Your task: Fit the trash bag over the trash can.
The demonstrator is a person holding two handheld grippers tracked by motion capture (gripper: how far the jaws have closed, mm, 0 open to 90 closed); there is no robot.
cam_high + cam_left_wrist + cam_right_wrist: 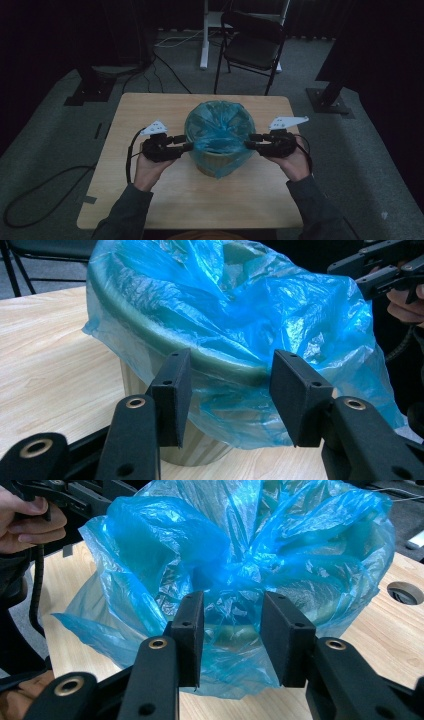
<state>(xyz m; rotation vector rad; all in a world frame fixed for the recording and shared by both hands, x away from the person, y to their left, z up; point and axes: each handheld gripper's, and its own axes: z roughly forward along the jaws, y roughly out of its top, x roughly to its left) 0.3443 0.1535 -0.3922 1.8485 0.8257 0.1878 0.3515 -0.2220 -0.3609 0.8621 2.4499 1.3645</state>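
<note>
A: High view first. Where's the bin [220, 162]?
B: Mid-desk [150, 200], blue bag [220, 131] draped over its rim. Left gripper [186, 145] at the bag's left side, right gripper [248, 141] at its right side, both pointing inward at rim height.

A: Left gripper view?
B: Left gripper [230, 392] jaws wide apart, the bagged rim and the bag's skirt just ahead between them, pads not pressing. Holds nothing.

A: Right gripper view?
B: Right gripper [232, 637] jaws parted about halfway, bag plastic in the gap; contact, can't tell. No grip visible.
</note>
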